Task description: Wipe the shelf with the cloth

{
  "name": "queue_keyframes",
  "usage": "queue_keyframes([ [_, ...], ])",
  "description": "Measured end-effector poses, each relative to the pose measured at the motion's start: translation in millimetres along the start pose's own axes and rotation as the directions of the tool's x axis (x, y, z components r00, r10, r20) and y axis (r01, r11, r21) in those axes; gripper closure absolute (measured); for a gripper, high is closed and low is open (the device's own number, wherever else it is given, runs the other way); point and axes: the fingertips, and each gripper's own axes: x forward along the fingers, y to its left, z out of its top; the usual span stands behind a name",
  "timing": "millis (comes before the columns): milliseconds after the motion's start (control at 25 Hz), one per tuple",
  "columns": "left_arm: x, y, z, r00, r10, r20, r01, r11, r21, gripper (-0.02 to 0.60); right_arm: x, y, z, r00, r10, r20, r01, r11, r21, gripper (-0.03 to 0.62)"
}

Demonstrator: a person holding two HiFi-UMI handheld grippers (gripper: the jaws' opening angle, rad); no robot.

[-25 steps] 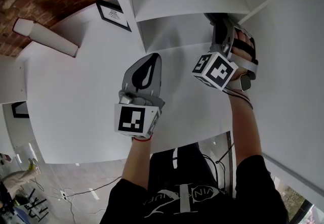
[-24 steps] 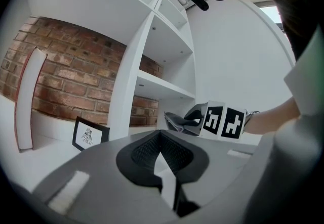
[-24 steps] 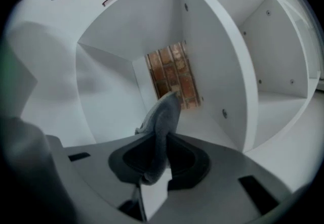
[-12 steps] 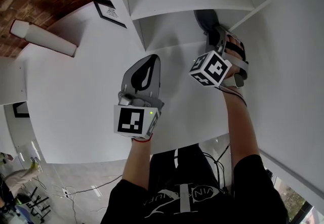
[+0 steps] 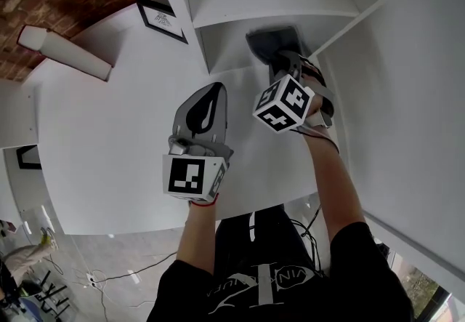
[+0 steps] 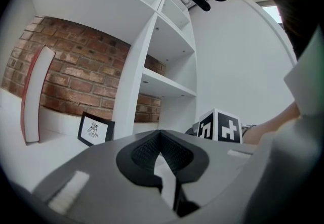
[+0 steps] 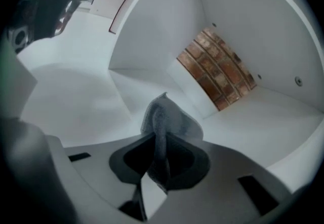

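White shelf [image 7: 263, 117], cloth [image 7: 169, 122] in right gripper [image 7: 158, 160]

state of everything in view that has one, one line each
grey cloth: bunched, pinched between jaws
right tool: shut on the grey cloth, jaws just tightened slightly
left tool: shut, empty
black-framed picture: standing propped, untouched

Nothing is legible: the white lettering on the person's black shirt [image 5: 261, 286] appears upside down and too distorted to read.
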Motion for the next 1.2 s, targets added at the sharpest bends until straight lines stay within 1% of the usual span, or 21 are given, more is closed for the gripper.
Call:
queue_keyframes([
  [120,-7.6,4.1,1.7,1.0,0.012,0.002,-0.012,1.0,-0.001,0.571,-2.5,13.5,24.5,0.996,0.07,0.051,-0.071,0.997,0.03,0.523],
  [320,-22.1,10.9,4.0,0.999,0.036,-0.009,-0.036,0.999,0.004,0.571,-10.1,48.3,65.9,0.98,0.156,0.122,-0.158,0.987,0.008,0.523],
  [480,-34.2,20.4,3.2,0.998,0.064,-0.02,-0.063,0.998,0.01,0.571,-12.8,65.3,83.5,0.966,0.21,0.148,-0.216,0.976,0.027,0.523],
  [560,-39.7,23.2,3.4,0.997,0.07,-0.024,-0.069,0.998,0.013,0.571,-15.5,70.0,90.0,0.952,0.248,0.178,-0.263,0.963,0.064,0.523],
  [640,-44.5,24.6,3.5,0.997,0.077,-0.027,-0.076,0.997,0.015,0.571,-20.2,68.3,92.7,0.93,0.284,0.232,-0.322,0.935,0.148,0.523],
  [720,-48.0,26.4,4.0,0.996,0.086,-0.028,-0.085,0.996,0.008,0.571,-27.9,59.3,91.1,0.906,0.298,0.299,-0.38,0.886,0.267,0.523],
  [800,-51.5,30.2,7.1,0.995,0.097,-0.017,-0.097,0.995,-0.028,0.571,-39.3,47.1,88.6,0.886,0.291,0.36,-0.421,0.83,0.366,0.523],
  [880,-56.3,33.3,13.1,0.994,0.105,0.004,-0.104,0.991,-0.08,0.571,-54.6,35.3,85.8,0.874,0.271,0.403,-0.439,0.797,0.415,0.523],
  [960,-60.9,33.4,19.5,0.994,0.107,0.019,-0.104,0.989,-0.105,0.571,-71.8,25.8,81.3,0.864,0.25,0.436,-0.448,0.777,0.442,0.522],
  [1040,-64.1,29.9,25.3,0.995,0.099,0.023,-0.096,0.991,-0.095,0.571,-89.5,17.8,74.4,0.856,0.233,0.461,-0.456,0.76,0.463,0.523],
  [1120,-68.8,24.3,31.4,0.996,0.089,0.028,-0.086,0.994,-0.072,0.571,-108.4,12.5,66.7,0.85,0.217,0.479,-0.458,0.754,0.471,0.523],
  [1200,-76.0,19.5,38.7,0.996,0.081,0.037,-0.079,0.995,-0.054,0.571,-128.7,9.2,61.6,0.843,0.197,0.501,-0.456,0.756,0.47,0.522],
])
